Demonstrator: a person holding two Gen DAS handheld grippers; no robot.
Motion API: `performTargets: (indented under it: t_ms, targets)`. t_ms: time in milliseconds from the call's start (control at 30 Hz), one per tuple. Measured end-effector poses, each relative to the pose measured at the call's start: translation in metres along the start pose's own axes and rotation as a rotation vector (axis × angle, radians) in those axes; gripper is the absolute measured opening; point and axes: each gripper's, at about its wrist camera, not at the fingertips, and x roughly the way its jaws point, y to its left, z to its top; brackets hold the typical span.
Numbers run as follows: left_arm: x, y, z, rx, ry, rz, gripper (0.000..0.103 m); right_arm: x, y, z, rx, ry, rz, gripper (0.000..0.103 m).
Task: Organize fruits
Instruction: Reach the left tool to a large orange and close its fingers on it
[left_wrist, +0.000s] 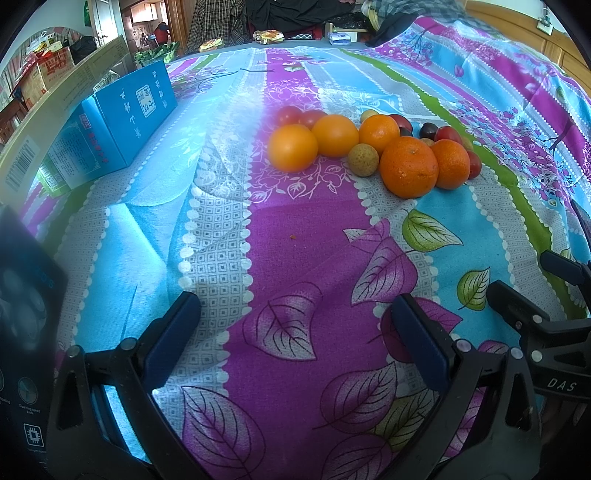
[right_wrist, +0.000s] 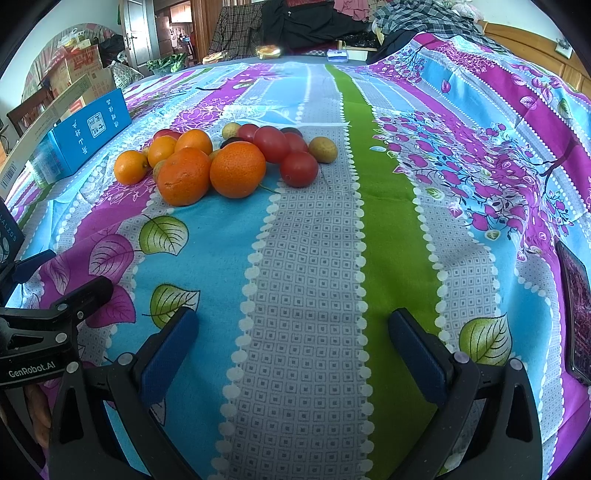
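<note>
A heap of fruit lies on the patterned cloth: several oranges, among them a big one (left_wrist: 409, 167) (right_wrist: 184, 176), red tomatoes (right_wrist: 298, 169) (left_wrist: 448, 134), small tan-yellow fruits (left_wrist: 363, 160) (right_wrist: 323, 149) and a dark plum (left_wrist: 428, 129). My left gripper (left_wrist: 295, 314) is open and empty, low over the cloth, well short of the heap. My right gripper (right_wrist: 293, 332) is open and empty, also short of the heap, to the right of it. Each gripper shows at the edge of the other's view.
A blue carton (left_wrist: 122, 114) (right_wrist: 79, 136) lies left of the fruit, with cardboard boxes (right_wrist: 59, 99) behind it. A dark box (left_wrist: 26, 314) stands at the near left. A phone-like dark object (right_wrist: 576, 310) lies at the right. Clothes and clutter (right_wrist: 314, 26) fill the back.
</note>
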Motion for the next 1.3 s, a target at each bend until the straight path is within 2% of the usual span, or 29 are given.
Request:
performTargets:
  t_ms: [600, 733, 833, 933, 1300]
  targets:
    - [-0.001, -0.002, -0.002, 0.002, 0.004, 0.004, 0.103, 0.000, 0.002, 0.001, 0.002, -0.003, 0.002, 0.103]
    - [-0.003, 0.003, 0.008, 0.025, 0.064, -0.011, 0.103, -0.002, 0.001, 0.000, -0.002, -0.007, -0.010, 0.103]
    - [0.002, 0.013, 0.008, -0.020, 0.046, -0.017, 0.103, 0.000, 0.000, 0.000, 0.001, -0.004, -0.003, 0.103]
    - [0.003, 0.008, 0.004, 0.002, 0.025, 0.016, 0.103, -0.001, 0.003, 0.001, -0.003, -0.002, -0.008, 0.103]
    - [0.002, 0.008, 0.003, -0.001, 0.019, 0.016, 0.103, -0.001, 0.003, 0.000, -0.002, 0.001, -0.005, 0.103]
